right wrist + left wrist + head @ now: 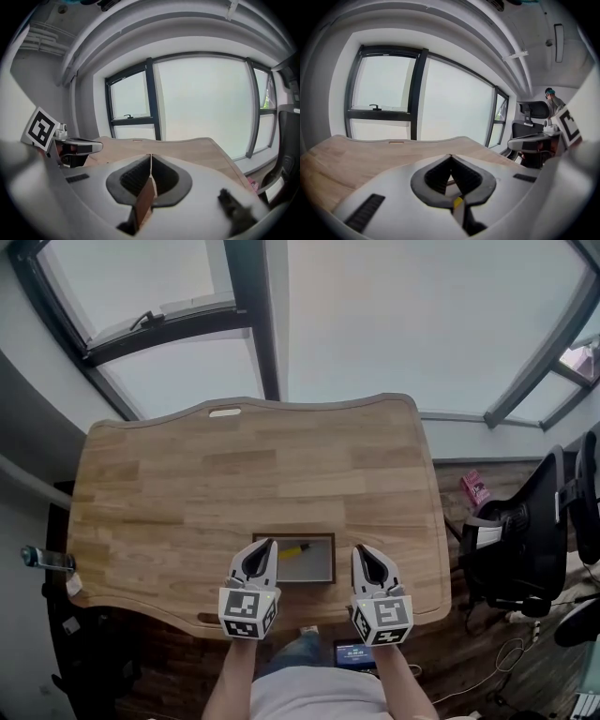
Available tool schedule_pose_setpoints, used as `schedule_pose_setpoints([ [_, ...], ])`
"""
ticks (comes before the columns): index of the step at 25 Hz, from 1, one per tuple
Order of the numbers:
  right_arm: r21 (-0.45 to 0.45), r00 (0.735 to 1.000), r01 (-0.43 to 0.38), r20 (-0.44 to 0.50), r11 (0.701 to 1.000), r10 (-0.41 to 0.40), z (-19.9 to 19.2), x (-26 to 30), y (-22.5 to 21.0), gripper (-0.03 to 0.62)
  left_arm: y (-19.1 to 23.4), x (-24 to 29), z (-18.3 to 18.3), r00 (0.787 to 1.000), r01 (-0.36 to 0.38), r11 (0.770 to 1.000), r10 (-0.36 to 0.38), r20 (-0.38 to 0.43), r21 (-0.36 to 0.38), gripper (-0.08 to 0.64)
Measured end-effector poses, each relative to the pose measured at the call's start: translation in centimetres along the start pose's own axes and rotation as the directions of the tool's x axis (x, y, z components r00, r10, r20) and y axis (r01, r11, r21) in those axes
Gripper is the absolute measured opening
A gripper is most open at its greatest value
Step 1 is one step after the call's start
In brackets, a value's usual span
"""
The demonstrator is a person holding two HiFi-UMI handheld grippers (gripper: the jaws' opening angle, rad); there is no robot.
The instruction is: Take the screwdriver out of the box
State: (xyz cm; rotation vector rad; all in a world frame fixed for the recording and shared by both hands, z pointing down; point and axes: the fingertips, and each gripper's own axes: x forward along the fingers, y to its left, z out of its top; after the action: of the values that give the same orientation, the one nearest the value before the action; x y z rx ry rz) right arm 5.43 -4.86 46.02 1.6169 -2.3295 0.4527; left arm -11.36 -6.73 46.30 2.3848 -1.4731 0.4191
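A small brown-walled box [323, 538] with a grey floor sits near the front edge of the wooden table [244, 474]. Inside it, along the far side, lies the screwdriver [292, 547] with a yellow handle. My left gripper [270, 543] hovers just left of the box and my right gripper [359, 549] just right of it. Both are shut and hold nothing. In the left gripper view the jaws [450, 156] meet at the tips, with a bit of the yellow handle [458, 202] showing below them. In the right gripper view the shut gripper [150, 155] has the box wall [144, 201] beneath it.
A black office chair [525, 540] stands right of the table. A bottle [42, 559] sits off the table's left edge and a pink item [475, 488] lies on the floor at the right. Large windows run behind the table's far edge.
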Motion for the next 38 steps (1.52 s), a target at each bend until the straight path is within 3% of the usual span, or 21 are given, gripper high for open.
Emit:
schedule_pose_setpoints([
  [13, -0.018, 0.999, 0.031, -0.018, 0.999, -0.031, -0.3, 0.0, -0.9, 0.032, 0.6, 0.7, -1.6, 0.999, 0.007, 1.000, -0.006, -0.052, 0.026, 0.012],
  [20, -0.005, 0.999, 0.016, -0.029, 1.000, -0.016, -1.5, 0.9, -0.9, 0.032, 0.8, 0.9, -2.2, 0.999, -0.004, 0.999, 0.006, -0.054, 0.033, 0.012],
  [27, 0.010, 0.999, -0.006, -0.051, 1.000, 0.006, -2.7, 1.5, -0.5, 0.032, 0.7, 1.5, -3.8, 0.993, 0.024, 0.999, -0.020, -0.115, 0.032, 0.014],
  [35, 0.023, 0.997, -0.019, -0.078, 1.000, 0.021, -3.4, 2.8, -0.8, 0.032, -1.0, 3.1, -5.3, 0.965, 0.124, 0.983, -0.087, -0.248, 0.138, 0.014],
  [38, 0.029, 0.996, -0.022, -0.090, 0.999, 0.024, -3.6, 3.4, -1.2, 0.032, -1.8, 3.7, -6.5, 0.938, 0.183, 0.964, -0.113, -0.327, 0.191, 0.014],
])
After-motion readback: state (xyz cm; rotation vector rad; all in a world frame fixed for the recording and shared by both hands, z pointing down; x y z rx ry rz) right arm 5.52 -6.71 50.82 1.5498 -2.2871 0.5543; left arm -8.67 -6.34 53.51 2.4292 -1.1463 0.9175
